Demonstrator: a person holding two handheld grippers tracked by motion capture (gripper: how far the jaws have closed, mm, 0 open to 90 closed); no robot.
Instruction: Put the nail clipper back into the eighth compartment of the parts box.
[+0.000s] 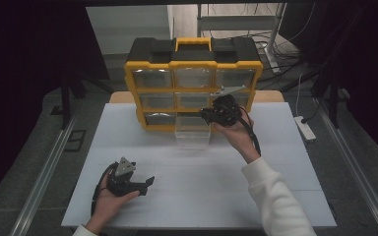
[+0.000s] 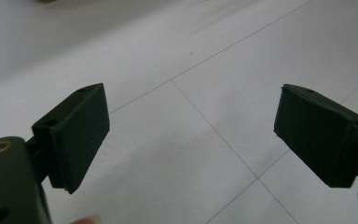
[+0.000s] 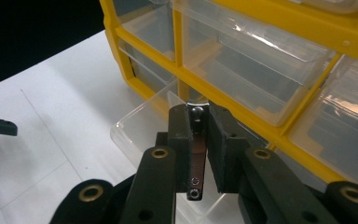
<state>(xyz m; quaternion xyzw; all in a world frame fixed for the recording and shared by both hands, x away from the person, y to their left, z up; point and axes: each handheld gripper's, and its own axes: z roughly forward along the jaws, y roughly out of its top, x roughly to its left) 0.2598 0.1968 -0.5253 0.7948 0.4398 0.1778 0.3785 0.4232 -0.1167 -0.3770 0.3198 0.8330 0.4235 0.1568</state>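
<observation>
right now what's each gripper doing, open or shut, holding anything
Left gripper: open, empty, low over the white table.
Right gripper: shut on a small metal part, over the pulled-out clear drawer of the yellow organiser.

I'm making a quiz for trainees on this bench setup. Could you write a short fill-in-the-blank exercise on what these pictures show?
1. The organizer has a frame coloured ____.
2. The right gripper is shut on a small ____ part.
3. The pulled-out clear drawer belongs to the organizer's ____ row.
4. The left gripper, over the white table, has its jaws ____.

Missing words: yellow; metal; bottom; open
</observation>
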